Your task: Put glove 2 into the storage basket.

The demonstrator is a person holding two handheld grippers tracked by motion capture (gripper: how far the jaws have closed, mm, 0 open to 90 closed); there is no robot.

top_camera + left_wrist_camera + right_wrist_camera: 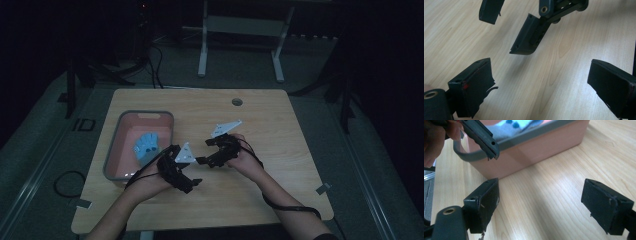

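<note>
A: Where are the two grippers?

B: In the high view both sit near the middle of the table [280, 120]. The left gripper [192, 184] is just left of centre, the right gripper [200, 161] just above and right of it, their tips close together but apart.

A: Are they holding anything?

B: No. In the left gripper view the left gripper [540, 85] is released, jaws wide with bare wood between them; the right gripper's jaws hang at the top of that frame. In the right gripper view the right gripper [540, 203] is released too, with only wood between its jaws.

A: And the nearest things?

B: A pink bin [116, 150] with a grey rim sits left of centre in the high view, beside the left hand [150, 180]. A blue cloth [146, 147] lies inside it. In the right gripper view the bin [536, 147] fills the upper middle, with the cloth [516, 126] at the top edge
</note>
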